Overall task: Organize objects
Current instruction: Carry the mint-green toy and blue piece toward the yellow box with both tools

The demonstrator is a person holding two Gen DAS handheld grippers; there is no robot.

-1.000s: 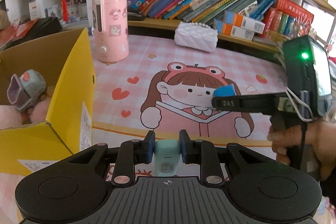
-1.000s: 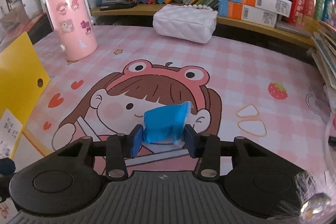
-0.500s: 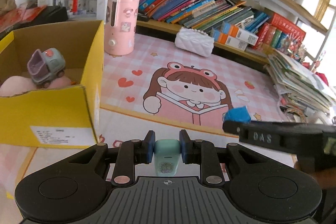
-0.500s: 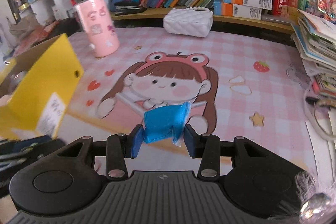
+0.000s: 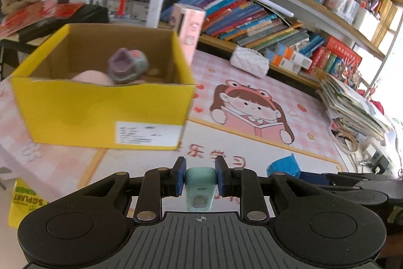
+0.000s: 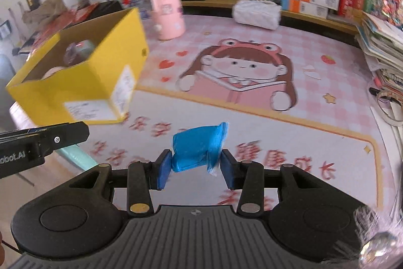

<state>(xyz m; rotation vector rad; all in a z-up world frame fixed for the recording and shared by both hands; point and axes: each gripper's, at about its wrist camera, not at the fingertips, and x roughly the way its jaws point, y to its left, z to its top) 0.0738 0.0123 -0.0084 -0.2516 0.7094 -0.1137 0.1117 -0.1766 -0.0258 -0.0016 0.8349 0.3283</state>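
Note:
My left gripper is shut on a small mint-green case with a printed label, held above the pink mat. My right gripper is shut on a blue packet, which also shows in the left wrist view. An open yellow cardboard box stands to the left and ahead. Inside it lie a grey and purple toy car and a pink soft thing. The box also shows in the right wrist view. The left gripper's finger reaches in at the left there.
A pink cartoon mat covers the table. A pink cylinder and a white quilted purse stand at the back before a shelf of books. A pile of papers lies at the right.
Both grippers have pulled back and up and swung left. The yellow box is now nearer the middle of both views, with its inside more visible. Both holds are unchanged.

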